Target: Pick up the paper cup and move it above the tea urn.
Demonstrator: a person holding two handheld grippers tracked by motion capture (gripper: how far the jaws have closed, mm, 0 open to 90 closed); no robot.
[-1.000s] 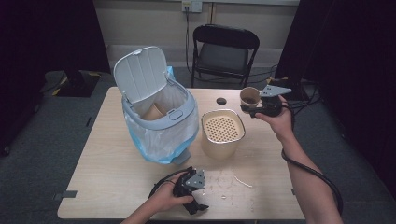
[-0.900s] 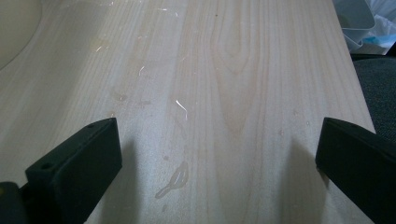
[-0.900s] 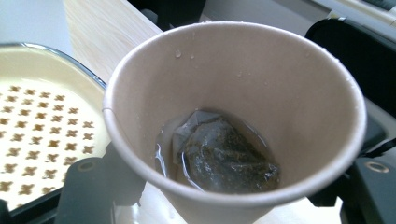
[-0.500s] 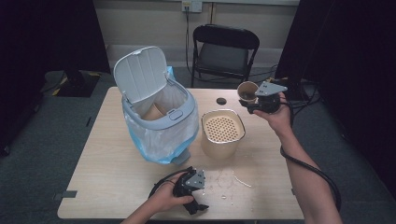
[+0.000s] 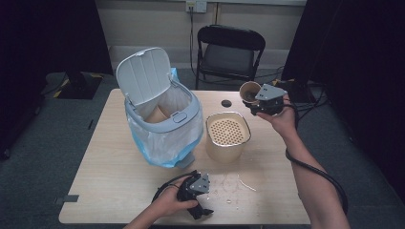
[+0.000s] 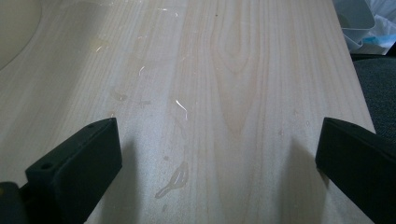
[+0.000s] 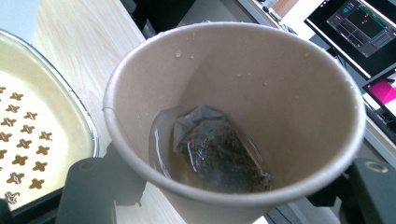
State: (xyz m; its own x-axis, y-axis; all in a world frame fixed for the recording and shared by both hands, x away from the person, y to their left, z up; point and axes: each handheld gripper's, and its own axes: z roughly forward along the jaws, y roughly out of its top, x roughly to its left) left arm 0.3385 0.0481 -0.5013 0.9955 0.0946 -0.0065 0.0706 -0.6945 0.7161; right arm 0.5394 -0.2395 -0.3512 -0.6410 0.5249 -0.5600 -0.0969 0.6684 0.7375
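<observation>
A brown paper cup (image 5: 249, 91) is held above the table's far right corner, tipped on its side, with my right gripper (image 5: 253, 102) shut on it. Along that gripper's jaws, the cup (image 7: 233, 93) shows a wet tea bag (image 7: 217, 156) and a little liquid at its bottom, the black jaws of the right gripper (image 7: 229, 198) pressing its wall from both sides. A cream container with a perforated strainer insert (image 5: 228, 134) stands just below and left of the cup. My left gripper (image 5: 195, 200) rests at the table's near edge, and its jaws (image 6: 219, 149) stand wide open over bare wood.
A white bin (image 5: 162, 119) with a blue liner and a raised lid stands at centre left, a brown cup inside it. A small black disc (image 5: 225, 103) lies at the far edge. Spilled drops (image 5: 234, 183) mark the wood near my left hand. A folding chair (image 5: 229, 52) stands behind the table.
My right hand has carried the cup a little up and to the left, toward the strainer container. The left hand has stayed where it was.
</observation>
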